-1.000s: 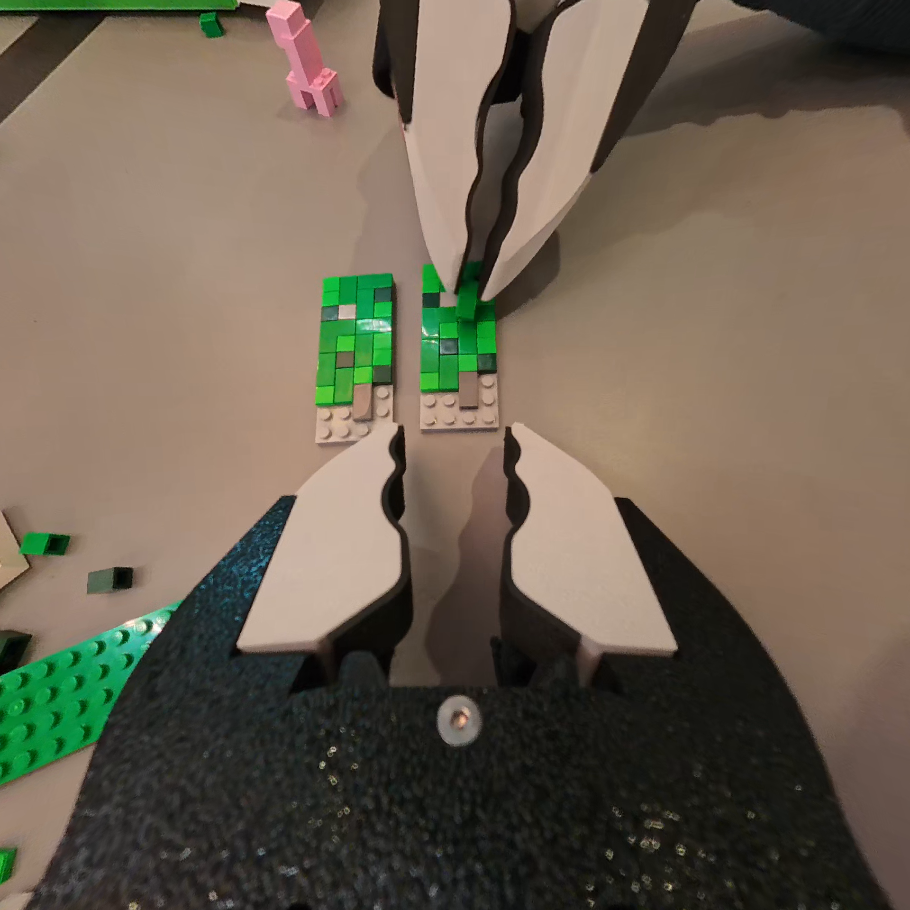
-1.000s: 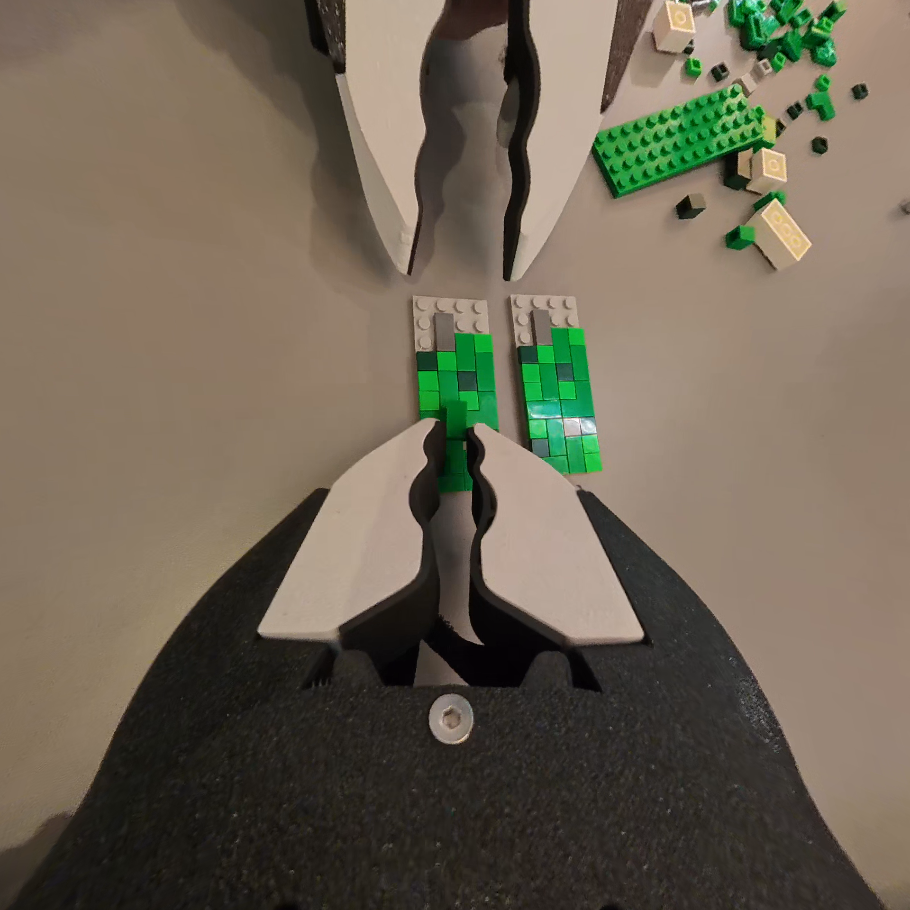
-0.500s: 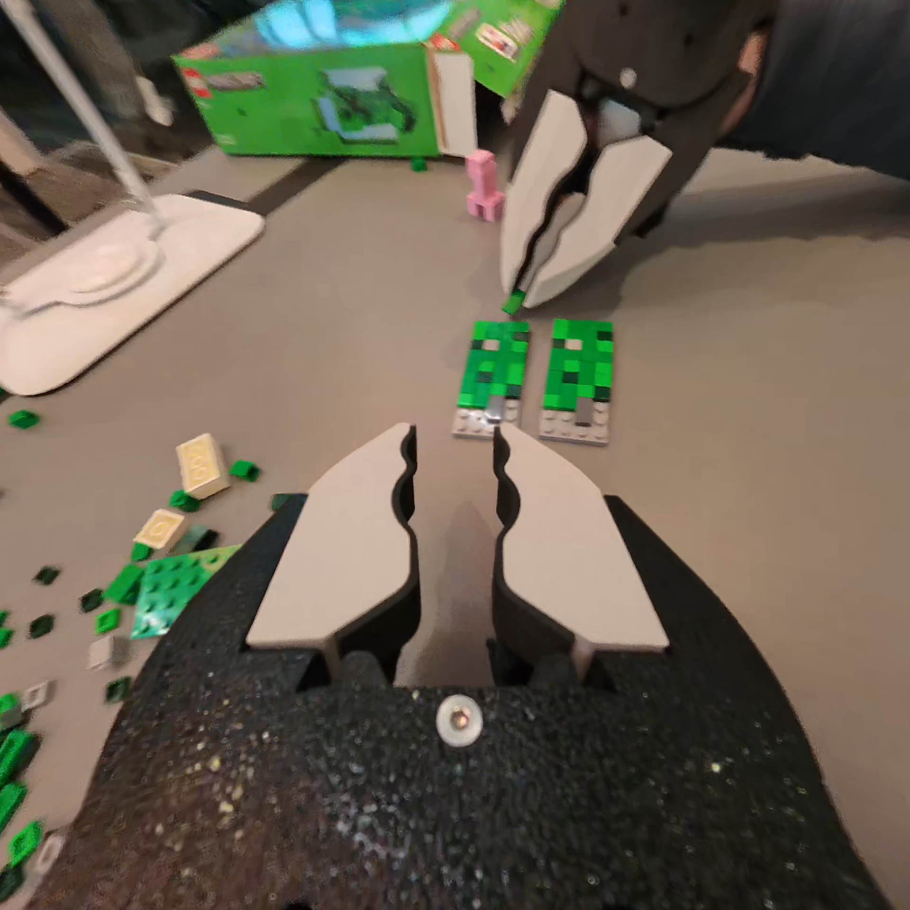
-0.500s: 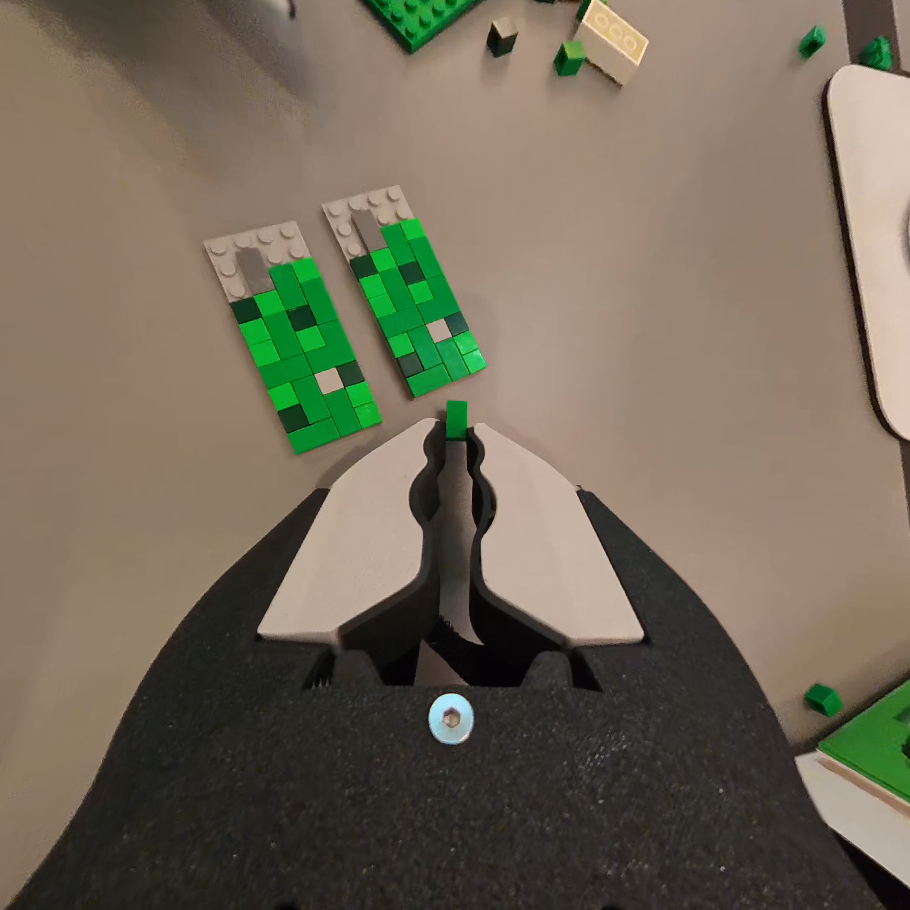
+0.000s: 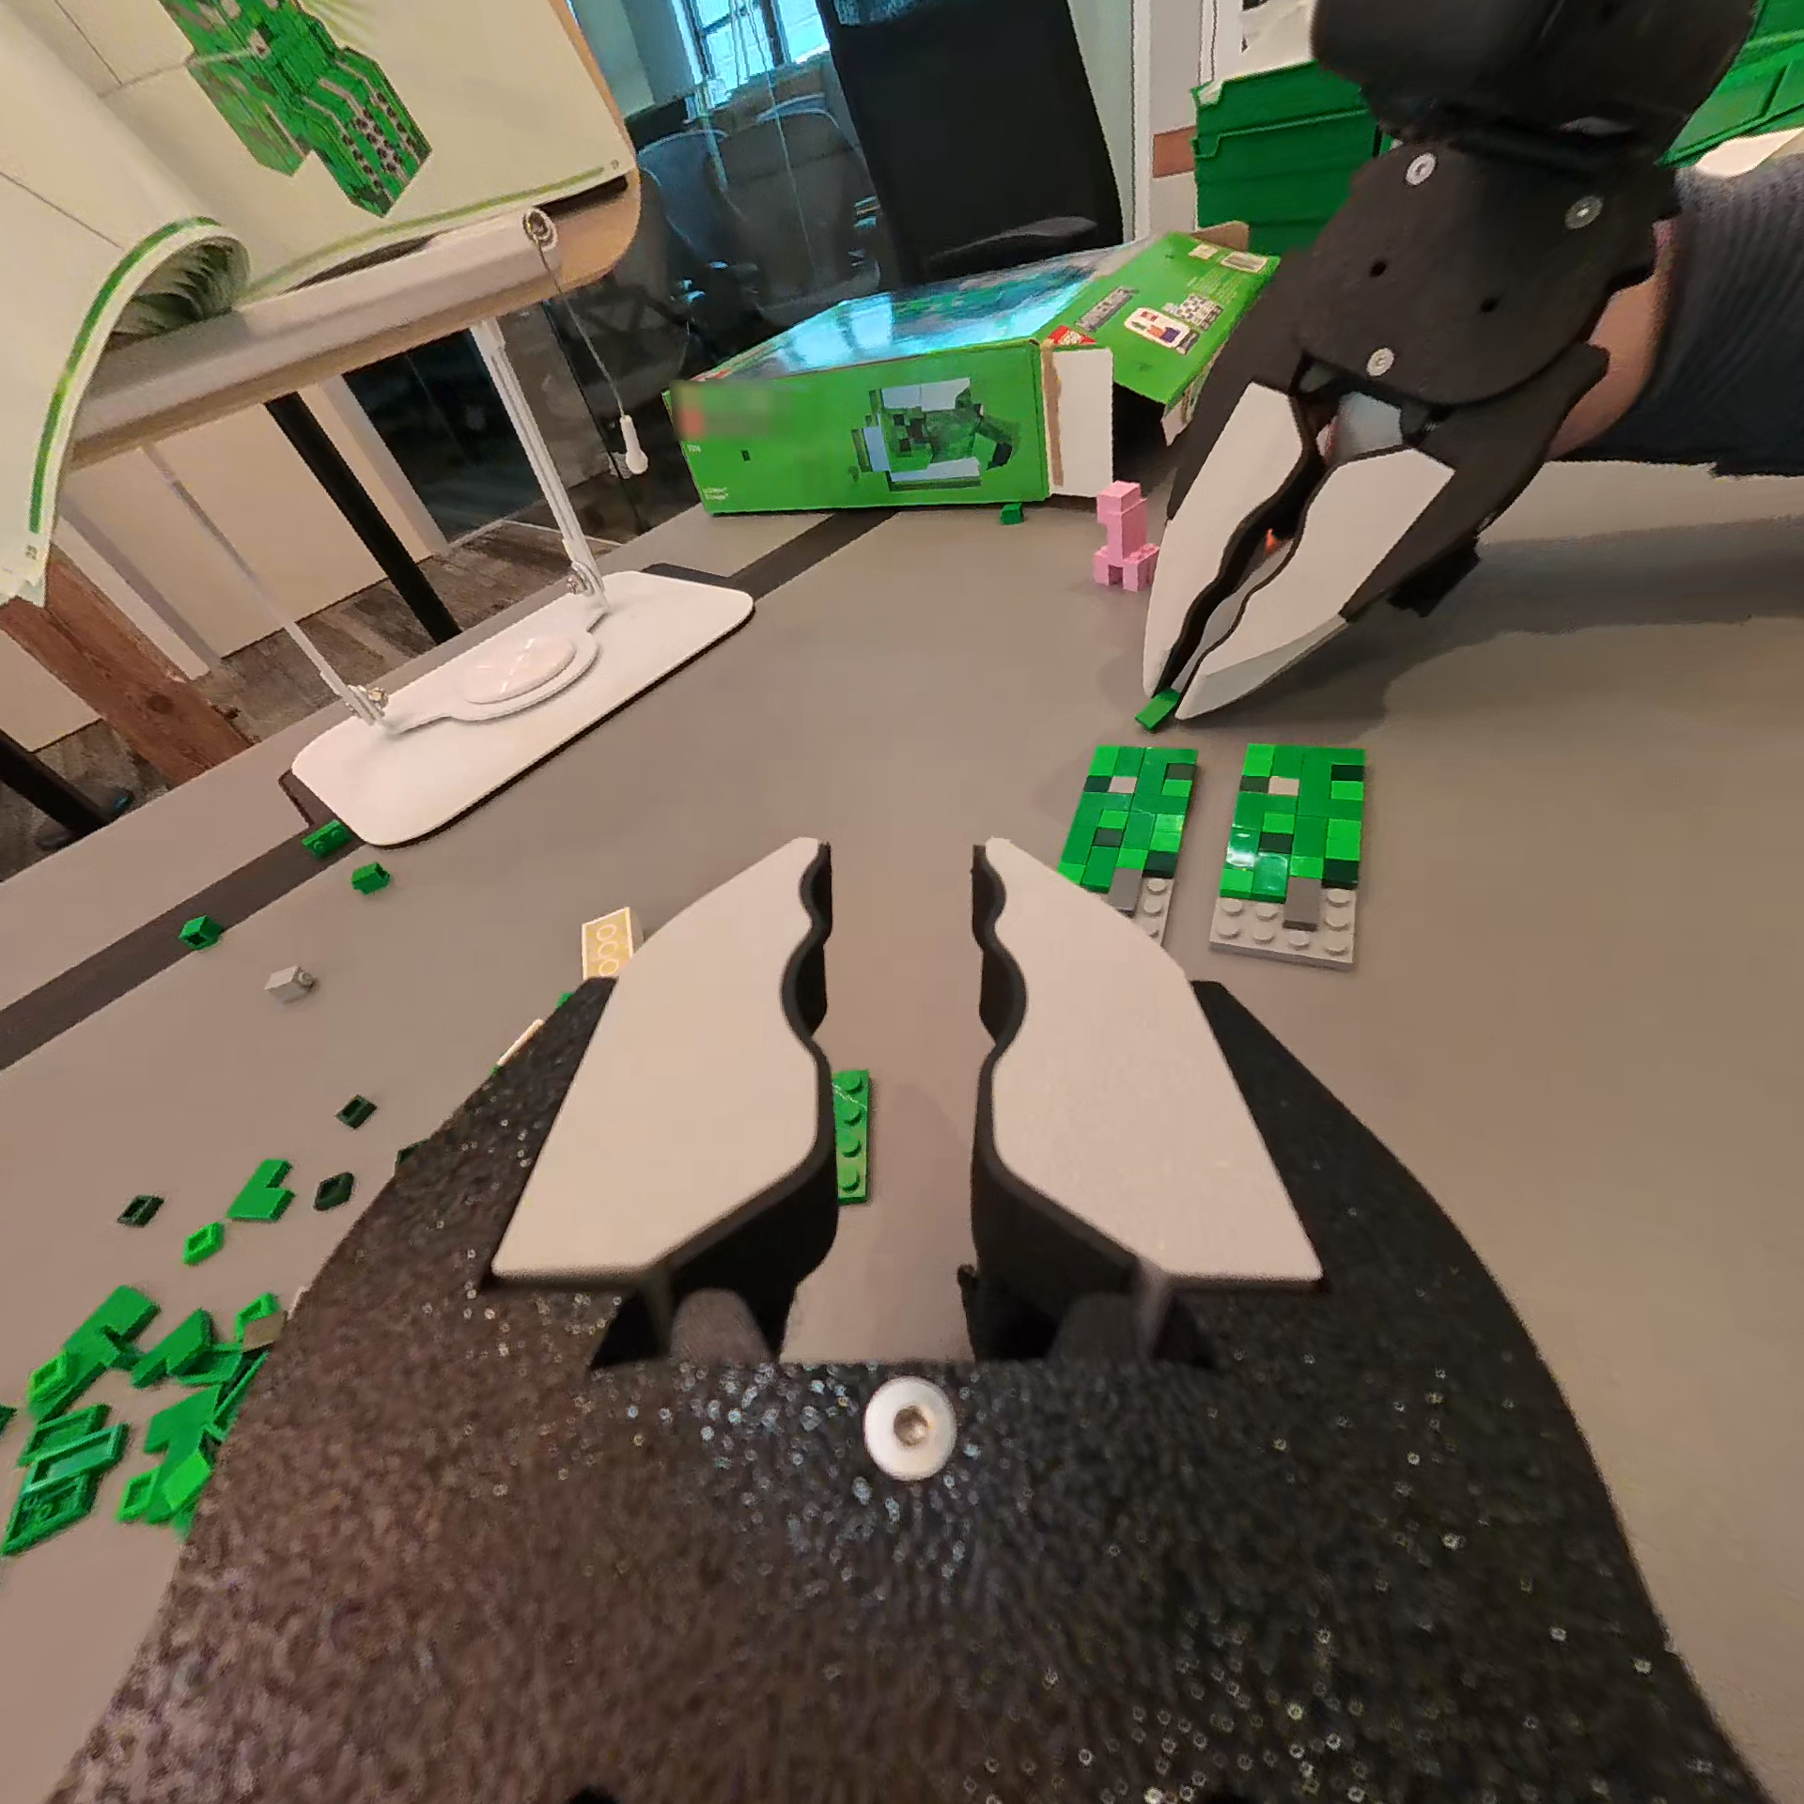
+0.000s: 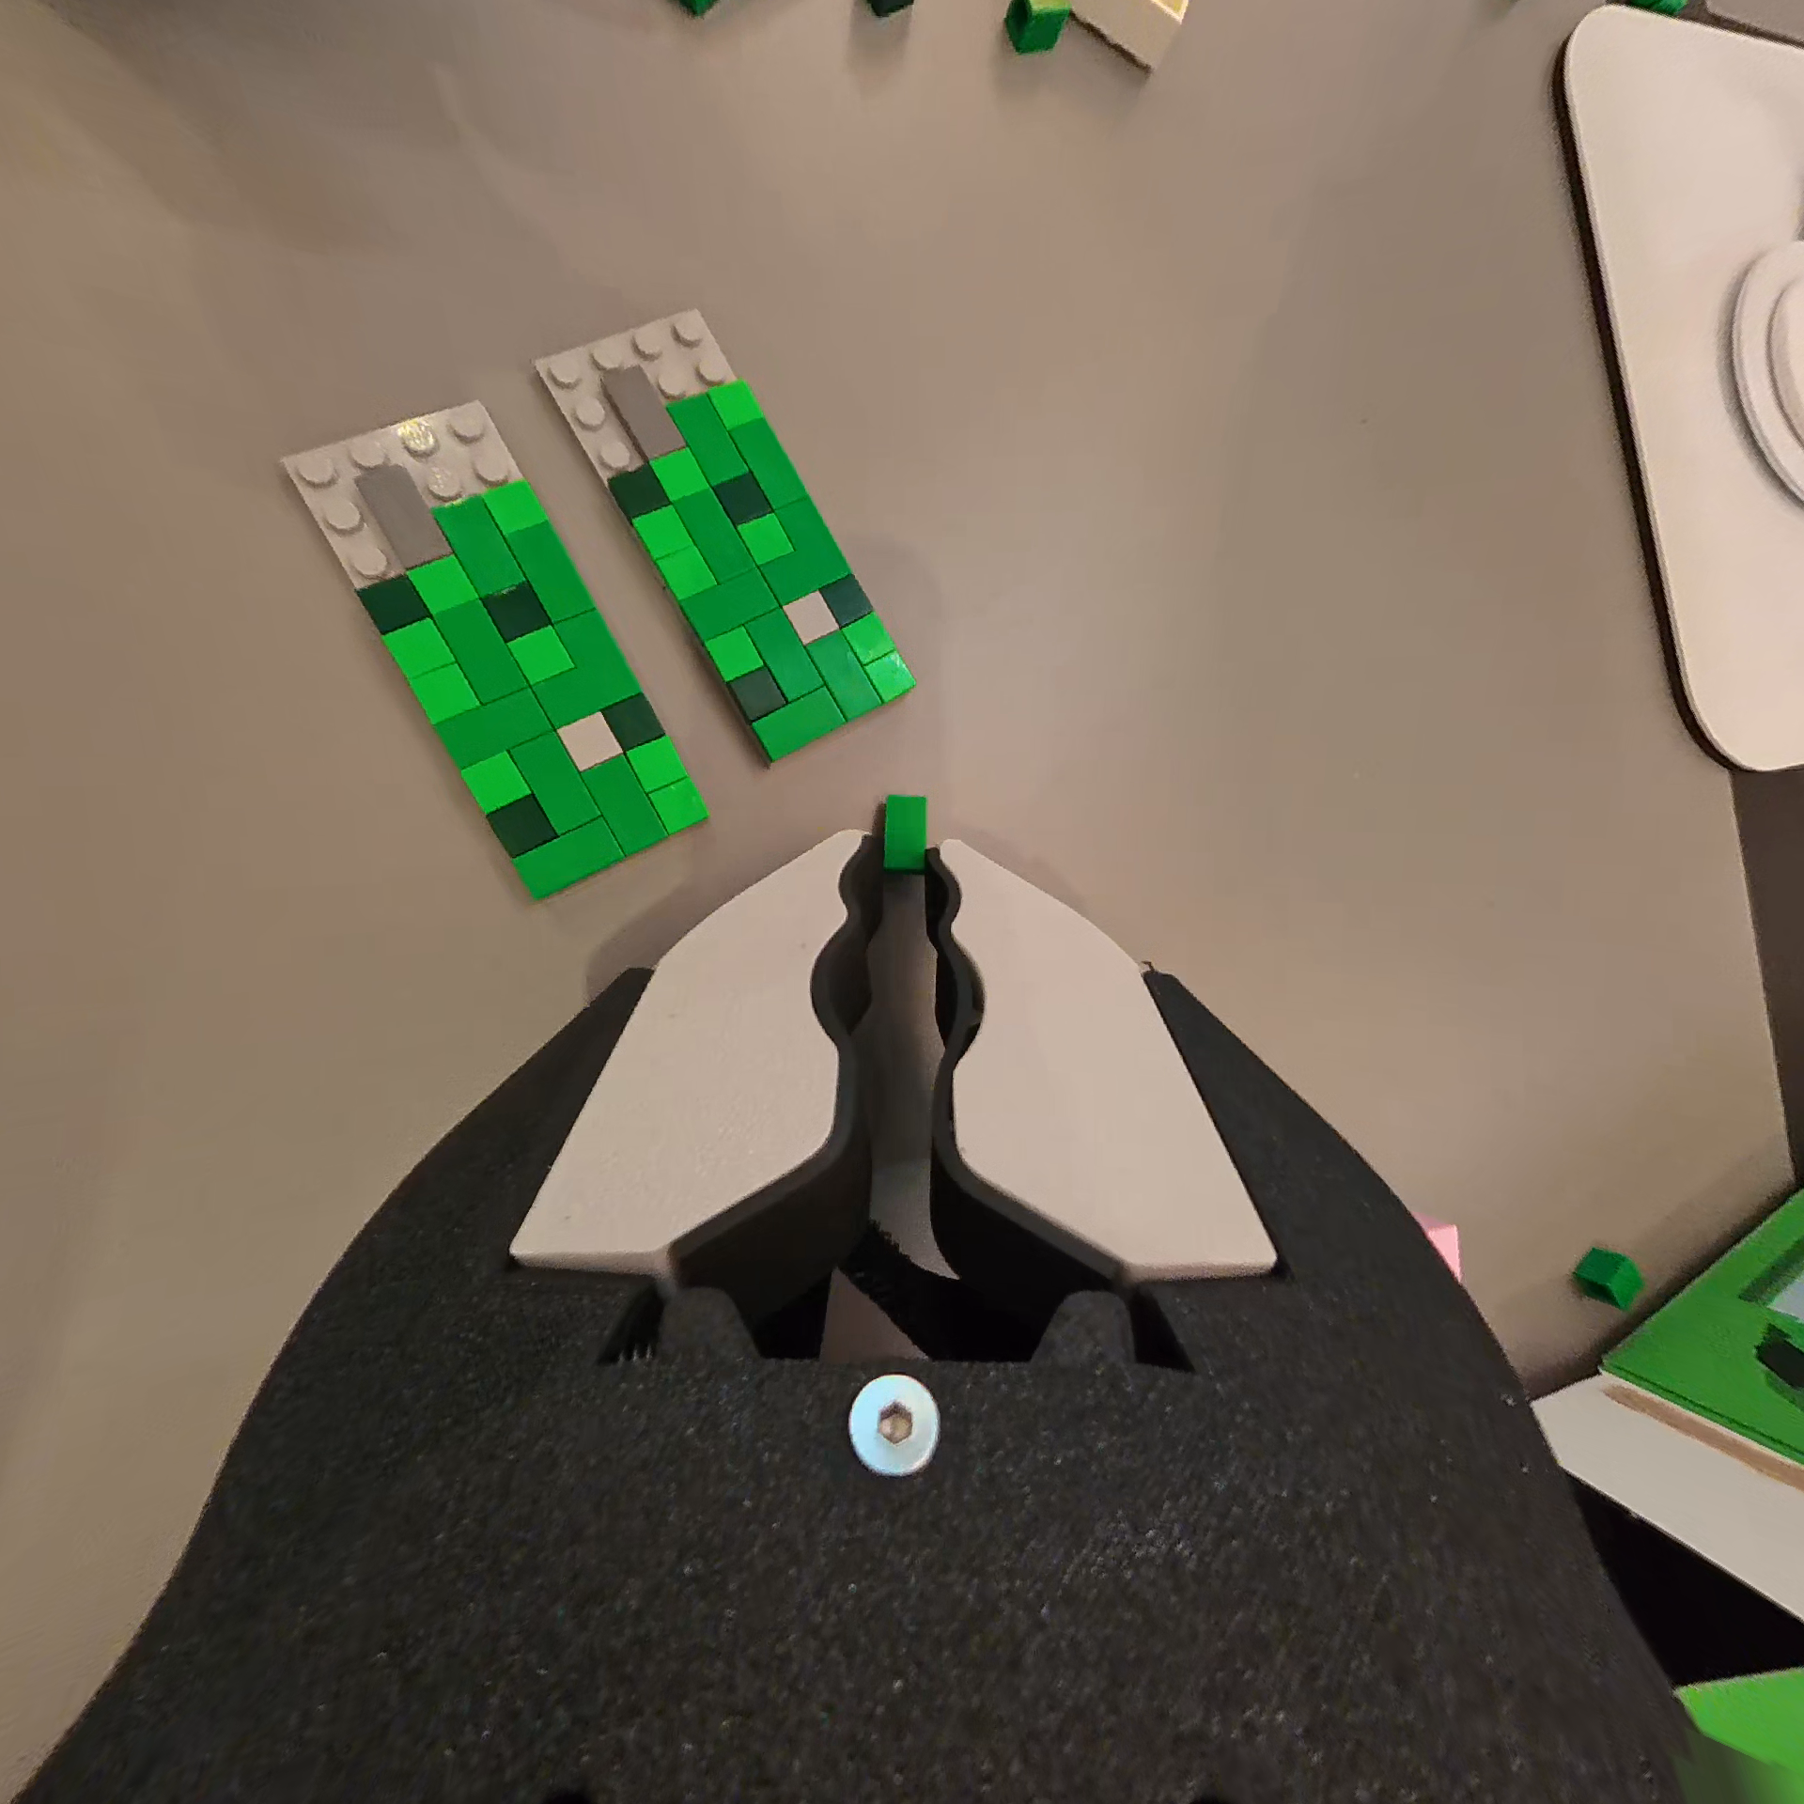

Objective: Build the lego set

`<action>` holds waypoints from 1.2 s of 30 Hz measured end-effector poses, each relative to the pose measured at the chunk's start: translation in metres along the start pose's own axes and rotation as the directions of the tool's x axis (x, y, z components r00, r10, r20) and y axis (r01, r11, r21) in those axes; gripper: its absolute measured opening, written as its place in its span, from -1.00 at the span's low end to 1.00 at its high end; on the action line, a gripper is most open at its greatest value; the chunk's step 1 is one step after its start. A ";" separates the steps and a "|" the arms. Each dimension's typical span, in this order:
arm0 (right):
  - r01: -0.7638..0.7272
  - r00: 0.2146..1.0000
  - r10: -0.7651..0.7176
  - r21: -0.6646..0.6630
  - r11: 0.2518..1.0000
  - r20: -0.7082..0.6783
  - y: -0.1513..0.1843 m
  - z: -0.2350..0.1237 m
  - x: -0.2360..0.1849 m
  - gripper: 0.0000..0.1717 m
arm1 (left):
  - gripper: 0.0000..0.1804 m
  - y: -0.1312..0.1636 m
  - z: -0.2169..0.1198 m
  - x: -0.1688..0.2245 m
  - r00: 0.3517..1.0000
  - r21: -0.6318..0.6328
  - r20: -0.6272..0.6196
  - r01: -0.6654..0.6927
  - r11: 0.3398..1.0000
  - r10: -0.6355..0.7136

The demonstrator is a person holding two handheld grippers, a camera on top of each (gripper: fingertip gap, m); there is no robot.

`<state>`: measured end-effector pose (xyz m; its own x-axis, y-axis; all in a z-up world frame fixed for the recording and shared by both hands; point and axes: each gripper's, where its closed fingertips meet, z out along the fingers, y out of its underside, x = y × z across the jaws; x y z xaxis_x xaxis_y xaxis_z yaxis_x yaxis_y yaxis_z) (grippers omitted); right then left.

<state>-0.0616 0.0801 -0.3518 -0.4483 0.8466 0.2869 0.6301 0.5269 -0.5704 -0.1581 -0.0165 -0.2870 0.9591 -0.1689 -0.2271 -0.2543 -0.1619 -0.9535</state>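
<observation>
The right gripper (image 6: 903, 847) clamps a small green tile (image 6: 904, 830) at its tips, two tiled plates (image 6: 498, 644) ahead-left. The left gripper (image 5: 900, 859) stands apart, bare.

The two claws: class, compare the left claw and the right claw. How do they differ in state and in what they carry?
1. The left claw stands open, fingers apart; the right claw is shut.
2. The left claw holds nothing, only grey table shows between its fingers; the right claw pinches a small green tile at its tips.
3. The right claw hangs close beyond the two green tiled plates; the left sits nearer the loose green pieces.
Shared: pale fingers, black bodies.
</observation>
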 end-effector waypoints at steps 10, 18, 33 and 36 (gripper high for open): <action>-0.025 1.000 0.025 -0.030 0.999 0.008 0.001 0.001 0.000 -0.91 | -0.72 0.001 0.001 0.001 1.000 0.000 -0.003 -0.009 1.000 0.009; -0.047 0.999 0.047 -0.015 0.999 0.025 -0.001 0.001 -0.001 -0.82 | -0.70 0.000 0.001 0.003 1.000 0.005 -0.006 -0.013 1.000 0.013; -0.058 0.997 0.070 0.235 0.970 -0.044 -0.123 0.001 0.025 -0.78 | -0.63 0.026 -0.113 -0.182 0.858 0.107 0.514 -0.069 0.992 0.004; -0.030 0.998 0.022 0.165 0.986 0.053 -0.154 0.039 0.020 -0.78 | -0.65 0.032 -0.121 -0.204 0.851 0.119 0.524 -0.048 0.992 -0.022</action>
<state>-0.1921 0.0132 -0.2879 -0.4677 0.8527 0.2328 0.5301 0.4814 -0.6981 -0.3766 -0.1048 -0.2478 0.8873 0.3693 -0.2764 -0.2833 -0.0365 -0.9583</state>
